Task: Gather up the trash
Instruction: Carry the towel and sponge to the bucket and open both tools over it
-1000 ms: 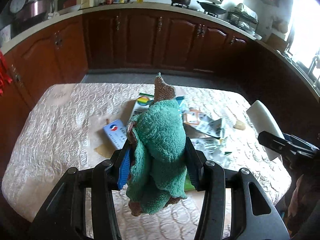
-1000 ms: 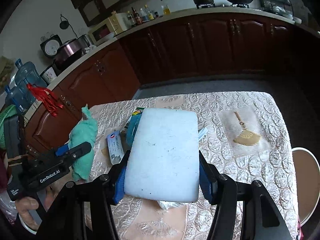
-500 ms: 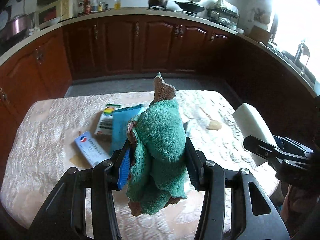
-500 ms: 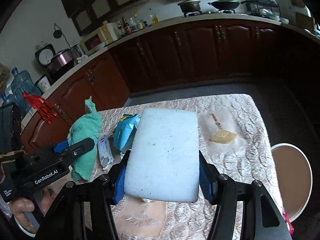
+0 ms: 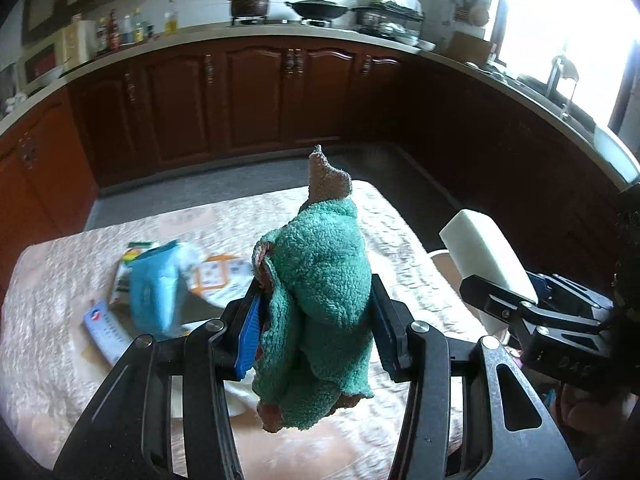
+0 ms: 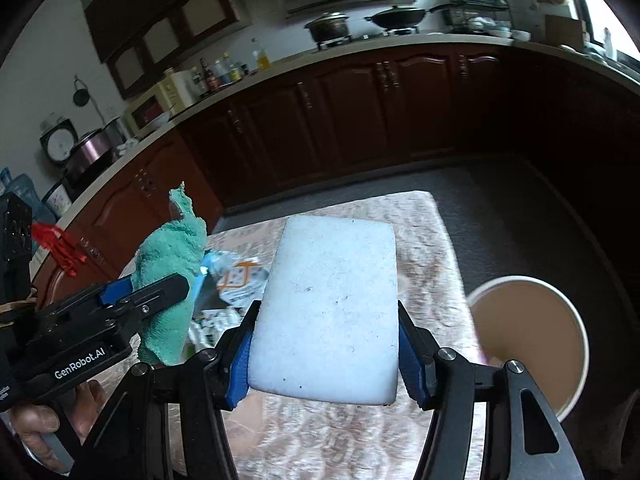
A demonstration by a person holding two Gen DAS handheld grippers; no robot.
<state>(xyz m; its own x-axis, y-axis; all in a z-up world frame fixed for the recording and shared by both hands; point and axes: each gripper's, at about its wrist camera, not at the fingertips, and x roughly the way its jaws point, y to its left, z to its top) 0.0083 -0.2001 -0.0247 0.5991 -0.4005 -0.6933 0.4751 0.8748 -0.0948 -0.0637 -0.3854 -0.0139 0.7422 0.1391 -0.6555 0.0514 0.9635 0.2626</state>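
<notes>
A run of dark reddish-brown wooden cabinets with arched door panels [image 5: 248, 92] curves around the kitchen under a pale countertop [image 6: 360, 50]. A lidded metal pot [image 5: 250, 2] and a black wok [image 5: 318, 8] sit on the stove. Hard daylight pours through a window [image 5: 560, 12] at the right. The floor is grey [image 6: 500, 200]. A cream quilted cloth covers the worktop [image 5: 60, 280].

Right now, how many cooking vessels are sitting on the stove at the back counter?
2. A lidded pot sits on the left burner, and a dark wok sits to its right. Nothing hides that part of the stove in either view.
</notes>
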